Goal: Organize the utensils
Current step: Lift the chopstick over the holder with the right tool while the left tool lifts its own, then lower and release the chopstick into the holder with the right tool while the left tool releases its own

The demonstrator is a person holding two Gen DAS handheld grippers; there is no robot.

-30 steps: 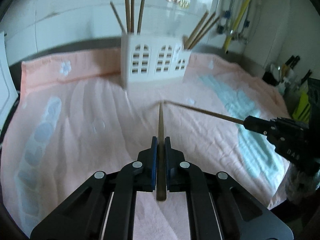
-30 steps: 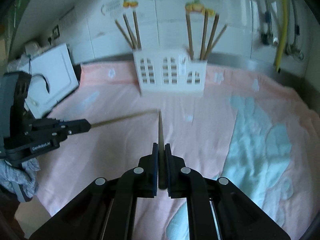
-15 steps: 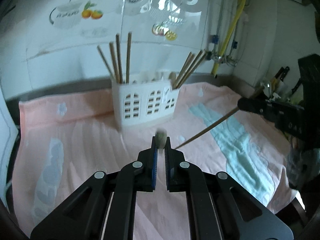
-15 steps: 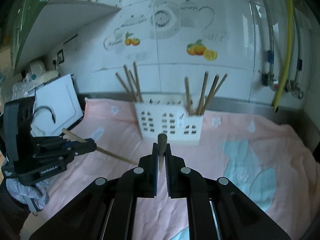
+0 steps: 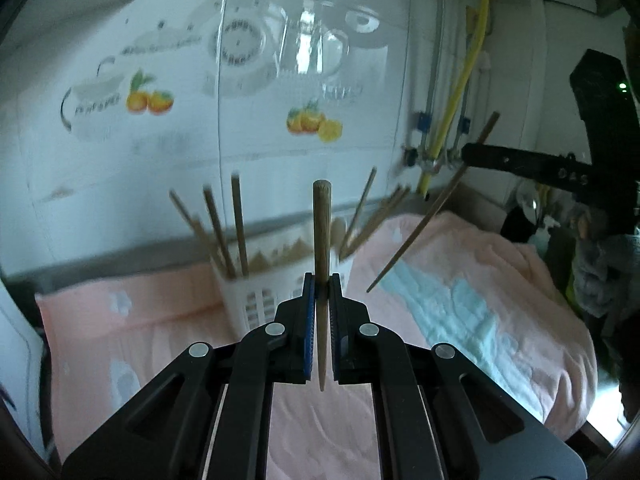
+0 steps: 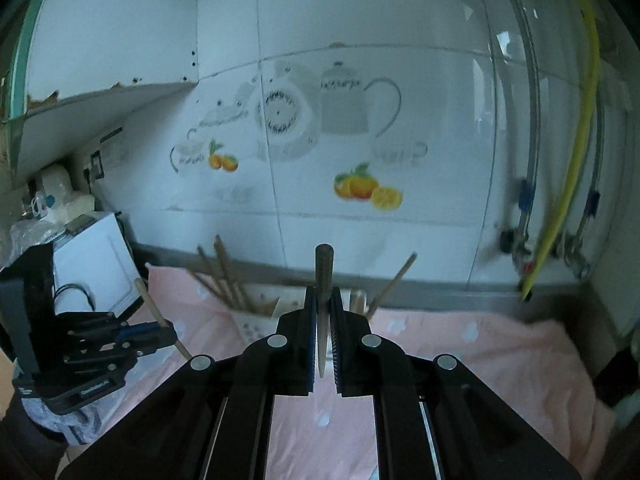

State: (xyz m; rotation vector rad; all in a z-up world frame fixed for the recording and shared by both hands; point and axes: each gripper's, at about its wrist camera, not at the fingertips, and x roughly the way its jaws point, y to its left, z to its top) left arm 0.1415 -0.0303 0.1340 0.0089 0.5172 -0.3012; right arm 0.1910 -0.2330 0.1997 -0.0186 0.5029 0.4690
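Two chopsticks are clamped, one in our left gripper (image 5: 322, 284) and one in our right gripper (image 6: 322, 300), each held upright so its tip can drop into the white holder (image 5: 264, 292) at frame centre on the pink towel (image 5: 460, 280).

Pink towel (image 5: 460, 264) with pale blue patches; white holder (image 5: 256, 296); brown chopsticks (image 5: 238, 220); orange-fruit wall tiles (image 6: 364, 188).

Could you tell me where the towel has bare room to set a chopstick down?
The pink towel is bare in front of the white holder and across its blue patch to the right. It is crowded inside the holder, where upright chopsticks fill both ends.
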